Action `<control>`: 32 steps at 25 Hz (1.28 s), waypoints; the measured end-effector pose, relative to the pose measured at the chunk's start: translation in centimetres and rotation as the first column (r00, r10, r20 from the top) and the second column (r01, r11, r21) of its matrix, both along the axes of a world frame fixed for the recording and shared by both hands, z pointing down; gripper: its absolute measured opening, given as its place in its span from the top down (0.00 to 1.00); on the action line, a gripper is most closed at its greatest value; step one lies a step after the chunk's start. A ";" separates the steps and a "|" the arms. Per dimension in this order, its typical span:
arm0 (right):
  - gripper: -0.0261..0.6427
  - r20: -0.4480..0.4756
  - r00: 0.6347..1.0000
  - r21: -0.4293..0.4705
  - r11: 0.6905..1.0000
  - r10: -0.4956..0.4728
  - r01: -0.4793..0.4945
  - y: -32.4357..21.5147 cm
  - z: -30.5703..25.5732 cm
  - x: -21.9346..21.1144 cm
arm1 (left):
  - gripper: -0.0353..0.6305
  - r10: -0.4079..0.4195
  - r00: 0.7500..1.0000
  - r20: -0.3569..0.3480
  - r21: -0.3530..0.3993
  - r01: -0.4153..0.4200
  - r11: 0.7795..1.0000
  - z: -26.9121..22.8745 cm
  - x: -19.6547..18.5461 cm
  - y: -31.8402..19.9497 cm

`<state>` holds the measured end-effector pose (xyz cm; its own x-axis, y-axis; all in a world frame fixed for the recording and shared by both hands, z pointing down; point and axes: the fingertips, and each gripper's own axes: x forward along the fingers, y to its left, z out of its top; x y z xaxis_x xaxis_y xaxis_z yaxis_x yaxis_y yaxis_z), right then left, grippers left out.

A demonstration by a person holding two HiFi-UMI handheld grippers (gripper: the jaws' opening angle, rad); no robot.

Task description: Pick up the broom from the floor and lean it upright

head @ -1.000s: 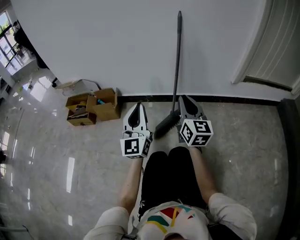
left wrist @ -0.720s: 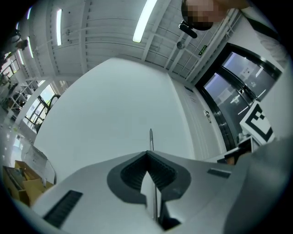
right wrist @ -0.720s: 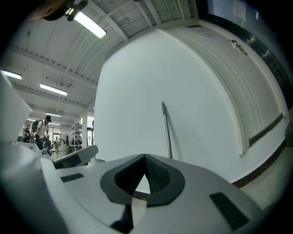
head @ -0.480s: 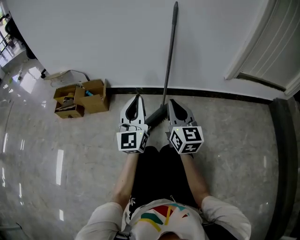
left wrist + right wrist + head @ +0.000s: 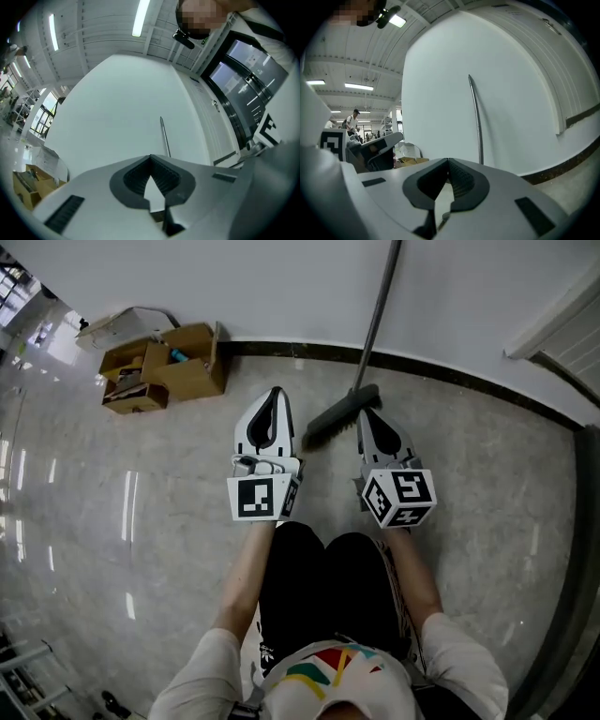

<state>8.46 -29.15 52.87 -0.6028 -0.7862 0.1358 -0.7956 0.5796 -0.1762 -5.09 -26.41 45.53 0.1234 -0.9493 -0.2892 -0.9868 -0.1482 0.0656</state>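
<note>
The broom leans upright against the white wall, its dark head (image 5: 340,415) on the floor by the baseboard and its grey handle (image 5: 382,292) rising up the wall. Nothing holds it. My left gripper (image 5: 273,396) hangs over the floor just left of the broom head, jaws shut and empty. Just right of the head is my right gripper (image 5: 365,415), also shut and empty. In the left gripper view the handle (image 5: 164,136) stands beyond the closed left gripper (image 5: 151,157). The right gripper view shows the handle (image 5: 477,122) above the closed right gripper (image 5: 448,161).
Open cardboard boxes (image 5: 173,367) with odds and ends sit on the floor at the wall, left of the left gripper. A dark baseboard (image 5: 459,381) runs along the wall. A white panelled door (image 5: 567,320) is at the right. The person's dark-trousered legs (image 5: 323,582) are below the grippers.
Both grippers have dropped lower and drawn back from the wall. The broom has stayed leaning where it was. The head view has tipped further down toward the floor.
</note>
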 end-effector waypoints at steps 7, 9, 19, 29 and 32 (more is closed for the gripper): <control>0.94 -0.064 0.998 -0.112 0.994 -0.010 0.003 3.3 -12.2 -0.1 | 0.88 -0.054 0.998 0.010 -0.043 0.054 0.998 -12.9 -0.3 3.2; 0.94 -0.061 0.998 -0.152 0.988 0.000 -0.010 4.6 -18.3 0.4 | 0.88 -0.035 0.999 0.015 -0.064 0.035 0.997 -19.3 0.7 4.4; 0.94 -0.034 0.999 -0.235 0.972 0.005 -0.012 14.6 -54.6 4.6 | 0.88 -0.006 0.998 0.057 -0.201 0.017 0.980 -52.7 5.5 14.5; 0.94 -0.076 0.996 -0.025 0.999 -0.041 0.039 21.1 -66.0 6.3 | 0.88 -0.013 0.999 0.051 -0.025 0.014 1.000 -64.5 7.0 21.7; 0.94 -0.063 0.997 -0.019 0.998 -0.053 0.052 21.7 -66.2 6.0 | 0.88 -0.007 0.998 0.061 -0.011 0.008 1.000 -65.0 7.4 22.0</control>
